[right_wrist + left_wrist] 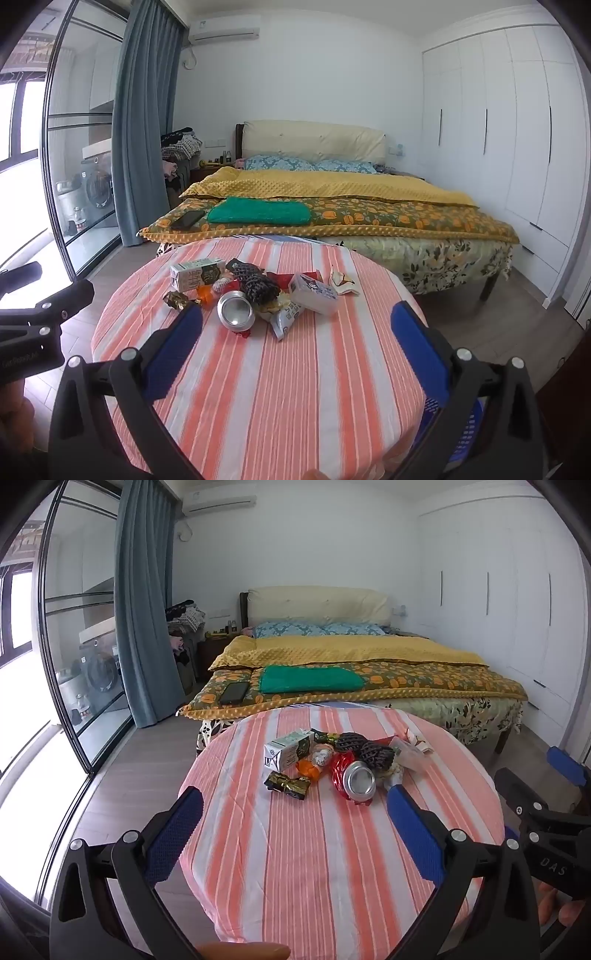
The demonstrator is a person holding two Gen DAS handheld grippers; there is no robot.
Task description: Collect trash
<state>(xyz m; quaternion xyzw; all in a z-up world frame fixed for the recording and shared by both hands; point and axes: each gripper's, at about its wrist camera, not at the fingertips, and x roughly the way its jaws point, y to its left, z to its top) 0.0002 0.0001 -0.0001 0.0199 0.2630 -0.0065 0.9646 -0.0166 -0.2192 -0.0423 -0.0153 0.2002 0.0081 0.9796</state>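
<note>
Both tools hang wide apart and hold nothing: the left tool (291,797) and the right tool (297,314) each hover over the near half of the round table (332,867), short of the trash. The trash sits in one heap toward the far side of the striped cloth: a milk carton (290,753) at the left, a crumpled dark gold wrapper (287,785) just in front of it, a tipped can (359,780) with its silver end facing the cameras, a black net sleeve (365,751) behind the can, and a white pack (314,293) with a torn paper scrap (341,282) at the right. The step looks like a first reach. A good start is probably an outlying piece, the dark gold wrapper for the left tool or the white pack for the right, since each lies at the edge of the heap. The can may roll, so it should be closed on across its round body, not its ends. A blue basket (467,424) shows at the table's right edge, likely the bin.
</note>
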